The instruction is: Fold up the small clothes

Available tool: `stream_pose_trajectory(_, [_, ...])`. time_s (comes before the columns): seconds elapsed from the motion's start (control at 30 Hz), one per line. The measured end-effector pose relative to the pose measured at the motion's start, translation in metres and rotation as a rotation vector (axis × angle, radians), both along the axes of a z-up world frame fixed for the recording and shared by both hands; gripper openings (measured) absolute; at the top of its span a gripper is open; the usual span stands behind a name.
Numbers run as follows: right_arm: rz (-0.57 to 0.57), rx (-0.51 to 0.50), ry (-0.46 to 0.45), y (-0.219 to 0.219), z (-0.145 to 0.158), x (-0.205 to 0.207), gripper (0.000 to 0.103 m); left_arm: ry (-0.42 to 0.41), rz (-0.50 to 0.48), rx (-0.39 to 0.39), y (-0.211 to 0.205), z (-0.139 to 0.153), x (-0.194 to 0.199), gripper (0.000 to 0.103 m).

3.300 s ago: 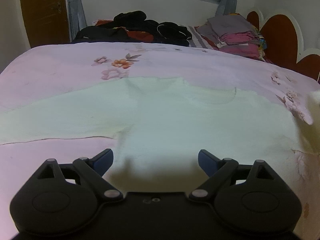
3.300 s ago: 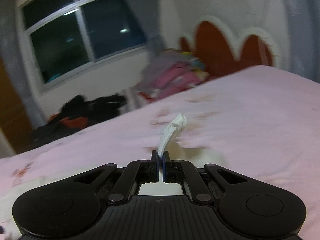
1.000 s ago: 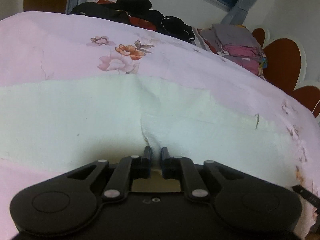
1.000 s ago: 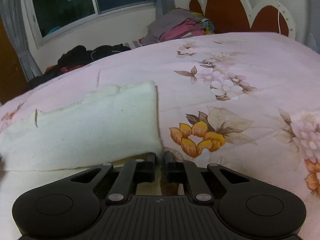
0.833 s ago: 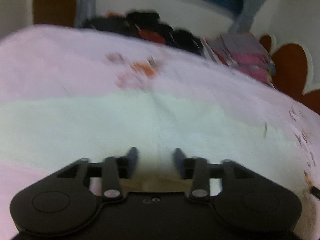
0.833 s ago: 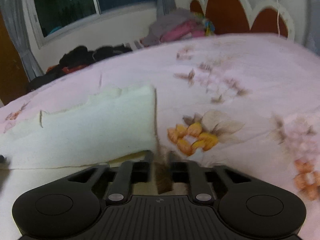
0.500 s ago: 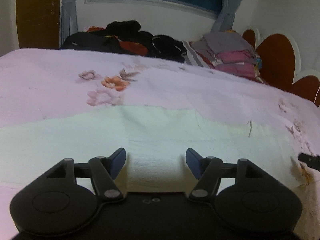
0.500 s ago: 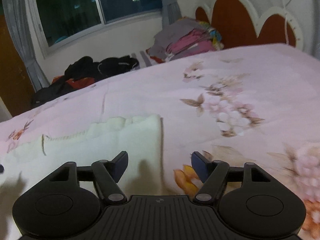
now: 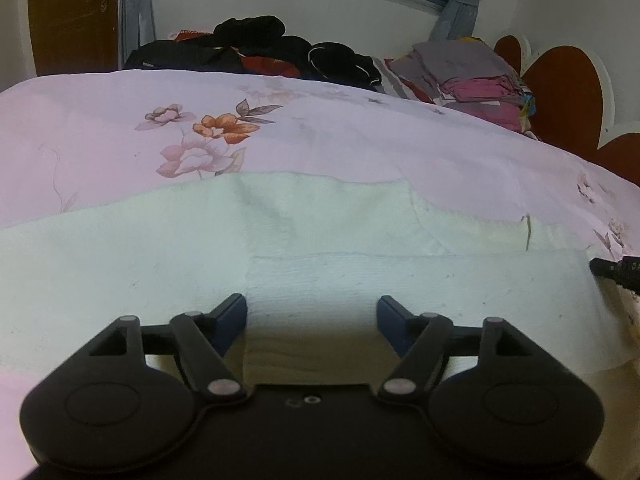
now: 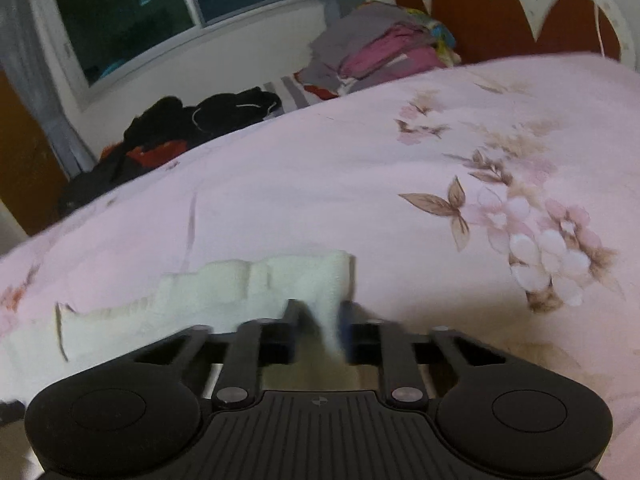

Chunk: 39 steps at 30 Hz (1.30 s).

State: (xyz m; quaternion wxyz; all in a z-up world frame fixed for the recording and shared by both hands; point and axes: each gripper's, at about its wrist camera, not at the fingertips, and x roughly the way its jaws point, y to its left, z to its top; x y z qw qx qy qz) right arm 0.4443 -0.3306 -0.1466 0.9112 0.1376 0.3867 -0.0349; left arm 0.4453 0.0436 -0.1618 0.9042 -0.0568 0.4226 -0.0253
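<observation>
A cream knitted garment [image 9: 320, 240] lies spread on the pink flowered bed sheet [image 9: 120, 128], with a folded layer on top near me. My left gripper [image 9: 312, 316] is open just above the folded layer, holding nothing. In the right wrist view the garment's end [image 10: 256, 284] lies in front of my right gripper [image 10: 320, 320], whose jaws are half closed around a raised fold of the cloth; the view is blurred. The right gripper's tip [image 9: 616, 270] shows at the right edge of the left wrist view.
Dark clothes [image 9: 248, 48] are heaped at the far side of the bed. A stack of folded grey and pink clothes [image 9: 476, 80] sits by the red and white headboard [image 9: 568, 92]. A window [image 10: 180, 8] is behind.
My right gripper has gone from wide open to half closed around a fold at the garment's end. My left gripper stays open and has lifted slightly.
</observation>
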Motion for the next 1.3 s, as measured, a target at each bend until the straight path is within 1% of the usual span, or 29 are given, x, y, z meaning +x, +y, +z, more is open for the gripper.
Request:
stream_pose_trajectory(0.03, [-0.008,-0.029,-0.013,0.000,0.001,-0.003,0.006,0.000,0.001,0.001,-0.001,0.001,0.000,0.072])
stream_pose_trajectory(0.1, [-0.041,-0.126,-0.021,0.001,-0.003,-0.007,0.006,-0.001,-0.004,0.002,-0.001,0.000,-0.001,0.074])
stream_pose_trajectory(0.13, [-0.043,-0.143,-0.019,-0.002,-0.009,-0.009,0.006,-0.002,-0.009,0.007,-0.001,-0.001,-0.001,0.075])
stream_pose_trajectory(0.17, [-0.038,-0.146,-0.027,-0.001,-0.011,-0.012,0.006,-0.006,-0.014,0.017,-0.002,-0.002,-0.001,0.076])
stream_pose_trajectory(0.23, [-0.020,-0.156,-0.015,0.002,-0.007,-0.010,0.007,-0.004,-0.013,0.021,-0.002,-0.003,0.001,0.077])
stream_pose_trajectory(0.3, [-0.026,-0.160,-0.025,0.002,0.002,-0.014,0.007,0.011,-0.001,0.010,-0.001,0.001,0.001,0.077])
stream_pose_trajectory(0.37, [-0.016,-0.153,-0.056,0.005,0.012,-0.022,0.009,0.019,0.009,-0.008,0.002,0.005,-0.001,0.077])
stream_pose_trajectory(0.4, [-0.005,-0.147,-0.072,0.009,0.018,-0.029,0.017,0.023,0.013,-0.013,0.003,0.007,-0.004,0.077])
stream_pose_trajectory(0.43, [0.010,-0.140,-0.084,0.014,0.023,-0.034,0.034,0.024,0.012,-0.016,0.005,0.009,-0.006,0.078])
stream_pose_trajectory(0.5, [0.057,-0.130,-0.112,0.030,0.033,-0.049,0.056,0.025,0.013,-0.016,0.009,0.015,-0.014,0.078])
stream_pose_trajectory(0.57, [0.124,-0.124,-0.123,0.049,0.038,-0.059,0.056,0.026,0.021,-0.026,0.016,0.019,-0.023,0.078])
stream_pose_trajectory(0.63, [0.174,-0.105,-0.107,0.066,0.036,-0.066,0.056,0.036,0.046,-0.033,0.027,0.023,-0.033,0.078])
stream_pose_trajectory(0.7, [0.204,-0.086,-0.080,0.080,0.030,-0.071,0.056,0.034,0.070,-0.042,0.041,0.027,-0.046,0.078])
stream_pose_trajectory(0.83, [0.235,-0.051,-0.037,0.103,0.020,-0.077,0.056,0.029,0.130,-0.036,0.075,0.034,-0.071,0.078])
stream_pose_trajectory(0.9, [0.263,-0.055,-0.020,0.116,0.018,-0.079,0.056,0.036,0.179,-0.038,0.096,0.035,-0.084,0.078])
stream_pose_trajectory(1.03, [0.318,-0.050,-0.037,0.142,0.022,-0.082,0.056,0.045,0.303,-0.077,0.146,0.037,-0.107,0.077])
stream_pose_trajectory(1.1, [0.353,-0.043,-0.051,0.160,0.027,-0.082,0.056,0.042,0.367,-0.105,0.173,0.038,-0.118,0.076])
stream_pose_trajectory(1.3, [0.456,-0.027,-0.061,0.222,0.028,-0.083,0.056,0.027,0.515,-0.141,0.240,0.038,-0.140,0.072])
